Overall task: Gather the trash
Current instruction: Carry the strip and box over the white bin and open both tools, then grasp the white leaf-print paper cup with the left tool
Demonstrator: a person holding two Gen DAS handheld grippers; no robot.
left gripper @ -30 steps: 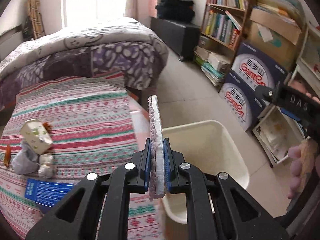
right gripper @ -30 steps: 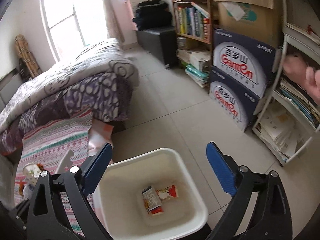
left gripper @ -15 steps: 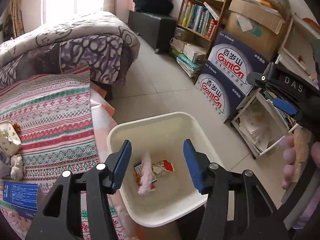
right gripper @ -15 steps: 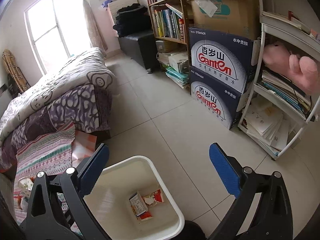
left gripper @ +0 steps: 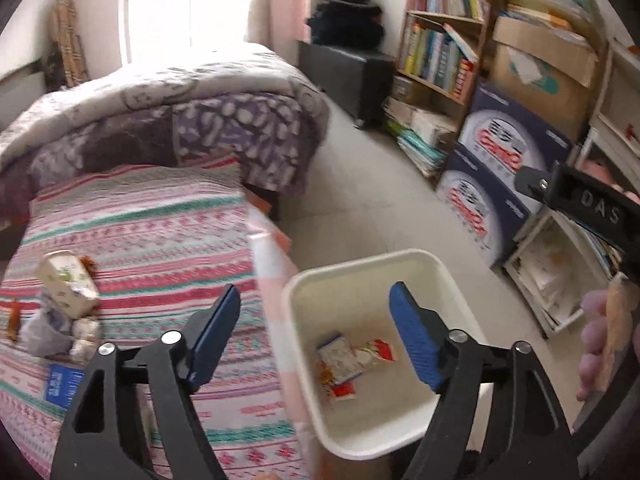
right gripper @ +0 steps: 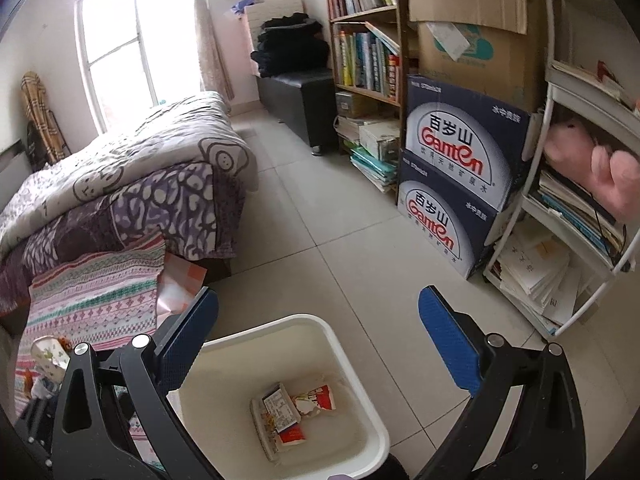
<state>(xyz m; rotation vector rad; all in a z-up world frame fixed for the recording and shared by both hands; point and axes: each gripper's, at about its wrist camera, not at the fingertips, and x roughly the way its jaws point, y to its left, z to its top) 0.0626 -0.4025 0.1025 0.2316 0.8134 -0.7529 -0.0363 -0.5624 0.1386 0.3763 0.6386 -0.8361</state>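
A white plastic bin stands on the floor beside the bed; it also shows in the right wrist view. Crumpled wrappers lie on its bottom, seen also in the right wrist view. My left gripper is open and empty above the bin's left rim. My right gripper is open and empty above the bin. More trash lies on the striped bedspread at the left: a small carton, crumpled tissue and a grey wad, and a blue packet.
The striped bedspread and a purple quilt fill the left. Blue cartons, bookshelves and a white rack of papers line the right wall. Tiled floor lies between.
My left gripper opened and dropped the flat scrap it held into the bin, then swung back left toward the bed. My right gripper stayed open and lifted slightly.
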